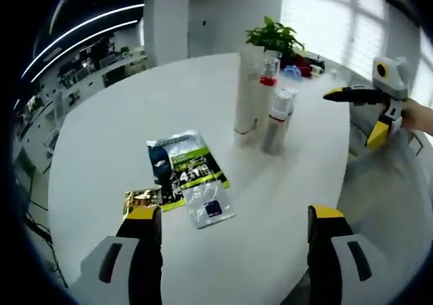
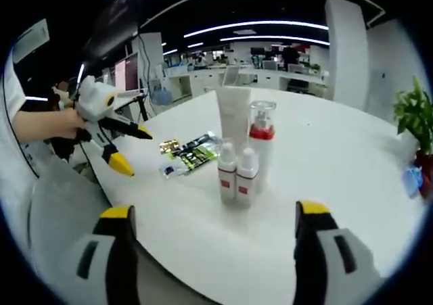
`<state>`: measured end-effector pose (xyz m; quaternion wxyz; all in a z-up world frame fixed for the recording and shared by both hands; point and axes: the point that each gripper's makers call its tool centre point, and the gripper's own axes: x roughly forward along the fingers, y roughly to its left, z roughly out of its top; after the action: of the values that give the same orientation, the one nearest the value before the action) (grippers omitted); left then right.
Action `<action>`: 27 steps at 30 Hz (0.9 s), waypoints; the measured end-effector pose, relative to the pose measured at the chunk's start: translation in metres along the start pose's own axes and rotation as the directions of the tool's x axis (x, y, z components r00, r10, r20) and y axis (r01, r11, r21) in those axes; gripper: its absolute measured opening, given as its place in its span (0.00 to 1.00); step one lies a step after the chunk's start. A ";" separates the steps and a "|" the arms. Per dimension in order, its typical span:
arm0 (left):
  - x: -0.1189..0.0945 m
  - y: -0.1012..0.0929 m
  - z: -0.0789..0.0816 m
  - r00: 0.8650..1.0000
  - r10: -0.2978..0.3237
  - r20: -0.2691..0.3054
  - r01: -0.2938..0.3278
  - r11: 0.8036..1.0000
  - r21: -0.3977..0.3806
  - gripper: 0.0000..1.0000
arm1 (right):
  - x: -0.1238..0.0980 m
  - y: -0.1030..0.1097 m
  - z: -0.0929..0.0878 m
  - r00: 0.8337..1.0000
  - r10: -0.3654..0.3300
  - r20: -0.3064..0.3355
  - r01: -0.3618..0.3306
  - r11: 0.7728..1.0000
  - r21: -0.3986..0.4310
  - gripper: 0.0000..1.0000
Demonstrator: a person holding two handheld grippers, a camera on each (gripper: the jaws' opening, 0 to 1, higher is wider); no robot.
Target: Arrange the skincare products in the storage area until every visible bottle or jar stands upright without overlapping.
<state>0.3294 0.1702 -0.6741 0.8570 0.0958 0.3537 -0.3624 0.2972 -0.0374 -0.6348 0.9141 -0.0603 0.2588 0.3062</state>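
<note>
Bottles (image 2: 238, 173) upright on table (image 2: 325, 156) | sachets (image 1: 186, 173) flat | both grippers (image 1: 233, 234) (image 2: 213, 241) open, empty

White bottles (image 2: 237, 176) with red labels, green sachet (image 1: 188, 170).

Bright daylight from blown-out windows (image 1: 352, 21), ceiling light strips (image 2: 270, 26) glowing over a dim office, soft shadows on the white table (image 1: 135, 115), fisheye-bent edges, mild blur

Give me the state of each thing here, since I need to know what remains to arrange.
White tube: upright on its cap.
Red-collared pump bottle: upright.
Two small red-labelled bottles: upright, side by side.
Sachets: lying flat, overlapping.
Left tool: open, empty.
Right tool: open, empty.
</note>
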 end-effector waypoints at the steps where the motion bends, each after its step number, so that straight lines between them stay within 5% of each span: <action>1: -0.003 0.001 -0.002 1.000 0.005 0.002 -0.005 1.000 -0.011 0.88 | 0.000 0.001 0.000 1.000 0.001 -0.001 -0.001 1.000 0.000 0.99; 13: -0.034 0.008 -0.011 0.997 0.074 0.035 -0.070 0.992 -0.106 0.94 | -0.006 0.006 0.000 1.000 0.009 0.002 -0.009 1.000 0.001 0.99; 27: -0.046 0.011 -0.023 0.994 0.102 0.033 -0.098 0.988 -0.123 0.96 | -0.010 0.007 0.004 1.000 0.006 0.027 -0.007 1.000 0.022 0.99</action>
<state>0.3020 0.2130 -0.6605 0.8850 0.0542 0.3530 -0.2987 0.2879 -0.0365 -0.6256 0.9172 -0.0454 0.2498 0.3072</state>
